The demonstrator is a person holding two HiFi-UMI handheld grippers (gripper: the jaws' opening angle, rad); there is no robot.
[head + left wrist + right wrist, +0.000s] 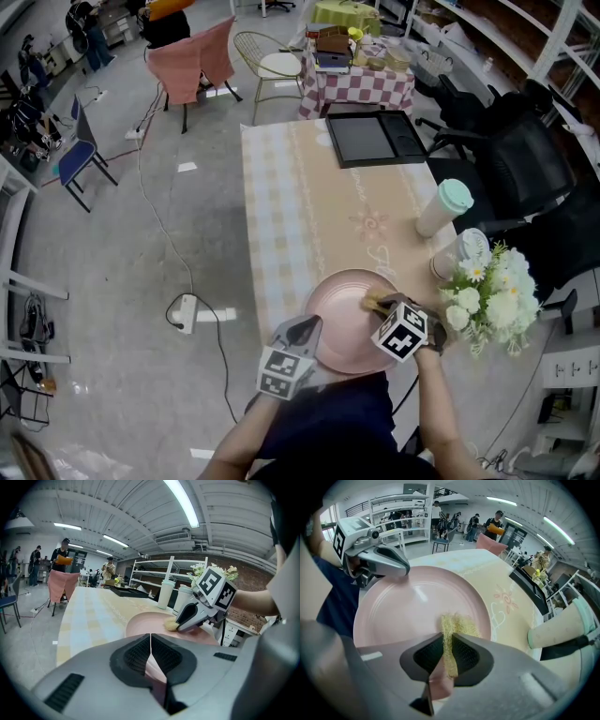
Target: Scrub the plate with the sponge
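A pink plate (345, 305) lies at the near end of the table, also seen as the pink plate (408, 606) and the pink plate (150, 620). My left gripper (307, 330) is shut on the plate's near-left rim; its jaws pinch the rim at the left gripper (151, 660). My right gripper (386, 307) is shut on a yellow sponge (454, 625), which presses on the plate's right part. The sponge (373, 302) pokes out beyond the jaws, and shows as the sponge (171, 625) too. The right gripper (449, 656) holds it between its pads.
A white cup with a green lid (444, 206) and a second cup (459, 253) stand right of the plate. White flowers (492, 291) sit at the right edge. A black tray (375, 138) lies at the far end. Chairs and cables are on the floor.
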